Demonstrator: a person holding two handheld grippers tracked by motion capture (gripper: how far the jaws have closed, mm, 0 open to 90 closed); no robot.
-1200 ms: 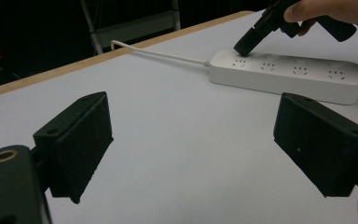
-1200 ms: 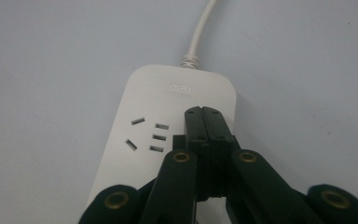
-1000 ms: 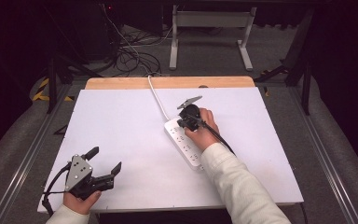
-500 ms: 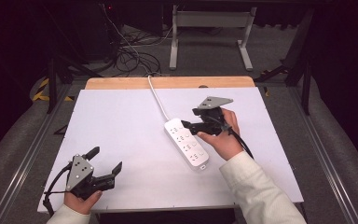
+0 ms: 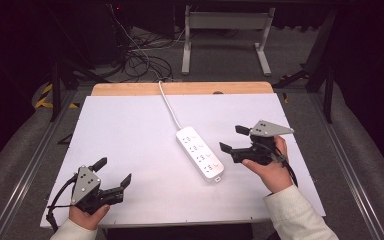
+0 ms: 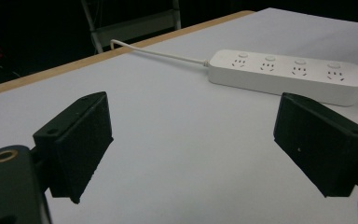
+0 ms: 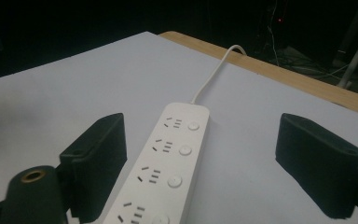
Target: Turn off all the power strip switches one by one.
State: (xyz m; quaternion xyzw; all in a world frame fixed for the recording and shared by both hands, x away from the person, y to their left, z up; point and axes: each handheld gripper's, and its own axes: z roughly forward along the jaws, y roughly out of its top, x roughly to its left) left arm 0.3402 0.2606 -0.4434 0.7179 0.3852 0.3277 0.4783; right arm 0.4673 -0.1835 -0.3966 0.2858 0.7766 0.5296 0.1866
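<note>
From the high view, a white power strip (image 5: pixel 200 153) lies near the middle of the white tabletop (image 5: pixel 130 130), angled so its cord end points toward the far edge. Its white cord (image 5: pixel 169 106) runs up over the wooden strip (image 5: pixel 180 88) along that far edge. The right gripper (image 5: pixel 233 138) is held by the person's right hand (image 5: pixel 267 167) just beside the strip's right side, apart from it, jaws spread wide and pointing toward the strip, with nothing between them. The left gripper (image 5: pixel 113 172) sits near the tabletop's near left corner in the left hand (image 5: pixel 87 215), jaws also wide and empty, well apart from the strip.

In the left gripper view, the two black jaws stand far apart over bare white surface. The power strip (image 6: pixel 286 75) lies beyond them, showing four socket sets, each with a round button.

In the right gripper view, the jaws are wide apart and the power strip (image 7: pixel 168 163) runs between them lengthwise, untouched by either jaw, its cord (image 7: pixel 212 74) curving away toward the far wooden edge (image 7: pixel 279 74).
</note>
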